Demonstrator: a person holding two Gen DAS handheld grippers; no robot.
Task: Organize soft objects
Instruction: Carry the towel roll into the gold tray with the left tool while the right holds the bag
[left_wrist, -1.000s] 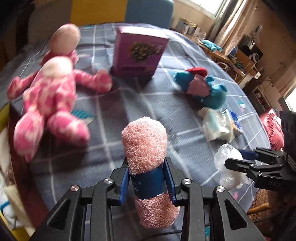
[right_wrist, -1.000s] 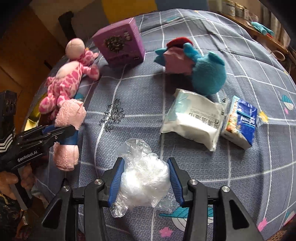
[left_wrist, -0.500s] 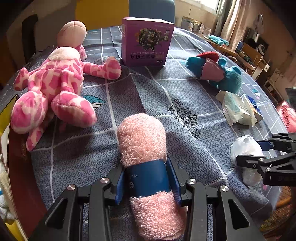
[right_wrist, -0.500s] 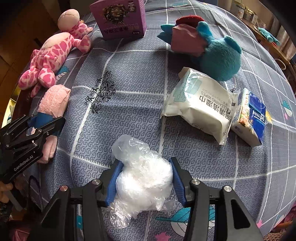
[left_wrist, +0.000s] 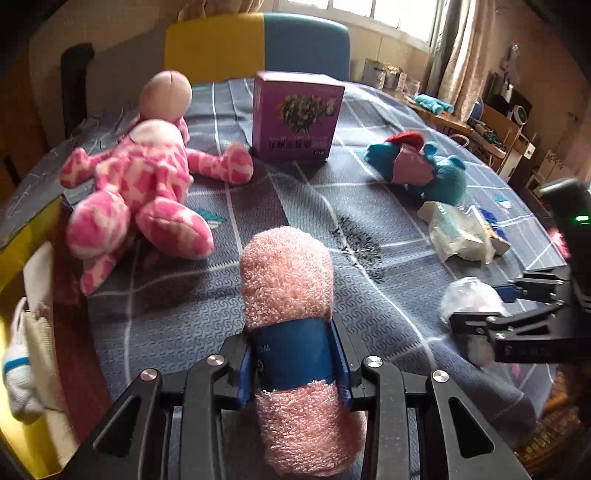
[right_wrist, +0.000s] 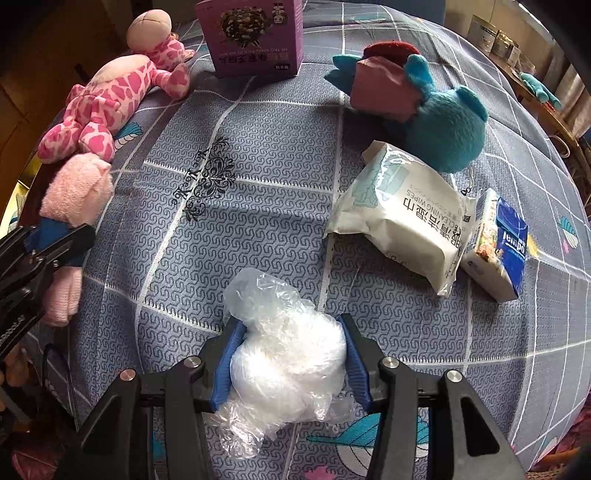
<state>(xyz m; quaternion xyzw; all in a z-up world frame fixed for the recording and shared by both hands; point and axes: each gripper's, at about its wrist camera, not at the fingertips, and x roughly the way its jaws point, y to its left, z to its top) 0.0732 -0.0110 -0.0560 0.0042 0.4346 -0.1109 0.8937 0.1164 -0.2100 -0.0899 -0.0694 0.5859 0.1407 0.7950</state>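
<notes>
My left gripper (left_wrist: 293, 360) is shut on a rolled pink towel (left_wrist: 286, 273) with a blue band, held low over the table's near left edge; the towel also shows in the right wrist view (right_wrist: 75, 188). My right gripper (right_wrist: 290, 356) is shut on a crumpled clear plastic bag (right_wrist: 288, 354), also seen in the left wrist view (left_wrist: 471, 299). A pink spotted plush (left_wrist: 136, 188) lies at the left. A blue plush (right_wrist: 436, 114) lies at the right.
A purple box (left_wrist: 297, 116) stands at the back middle. A white pack of cleaning wipes (right_wrist: 402, 218) and a blue tissue pack (right_wrist: 502, 243) lie right of centre. The grey checked tablecloth (right_wrist: 258, 158) covers the table. A yellow-and-blue chair (left_wrist: 255, 46) stands behind.
Both grippers have come down and forward over the table with their loads. The towel and the bag now sit lower, near the cloth.
</notes>
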